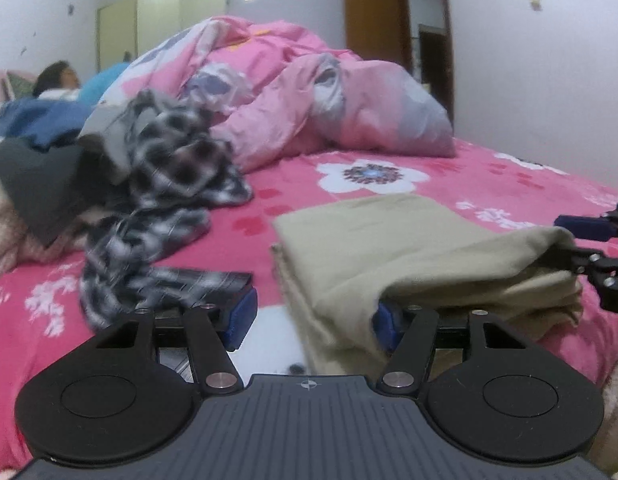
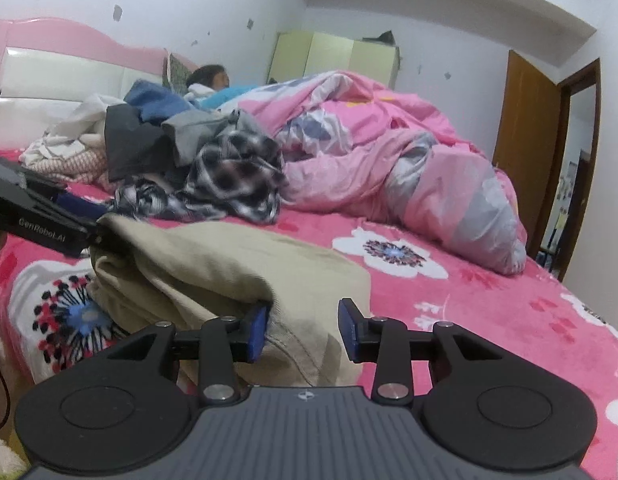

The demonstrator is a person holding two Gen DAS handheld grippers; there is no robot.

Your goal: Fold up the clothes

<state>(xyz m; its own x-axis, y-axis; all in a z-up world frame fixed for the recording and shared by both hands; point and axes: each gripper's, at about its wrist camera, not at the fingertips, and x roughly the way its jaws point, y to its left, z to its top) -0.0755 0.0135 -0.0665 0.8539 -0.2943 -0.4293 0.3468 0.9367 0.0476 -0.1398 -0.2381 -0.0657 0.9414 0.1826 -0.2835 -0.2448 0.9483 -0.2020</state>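
A beige garment (image 1: 389, 240) lies folded on the pink flowered bed sheet (image 1: 489, 184). My left gripper (image 1: 313, 320) is open at its near left edge, with the right pad (image 1: 383, 322) tucked under a lifted beige flap. A black-and-white plaid garment (image 1: 177, 168) trails over its left finger. My right gripper (image 2: 303, 330) is open at the garment's (image 2: 229, 264) other near corner. Its left pad (image 2: 257, 332) sits under the fold and beige cloth lies loosely between the jaws. Each gripper shows at the edge of the other's view: right gripper (image 1: 571, 238), left gripper (image 2: 89, 220).
A rumpled pink duvet (image 2: 409, 160) is heaped across the bed's far side. A pile of grey, blue and white clothes (image 2: 141, 136) lies by the headboard (image 2: 49, 80), and a person lies behind it. A wardrobe (image 2: 333, 56) and an open door (image 2: 529, 152) stand beyond.
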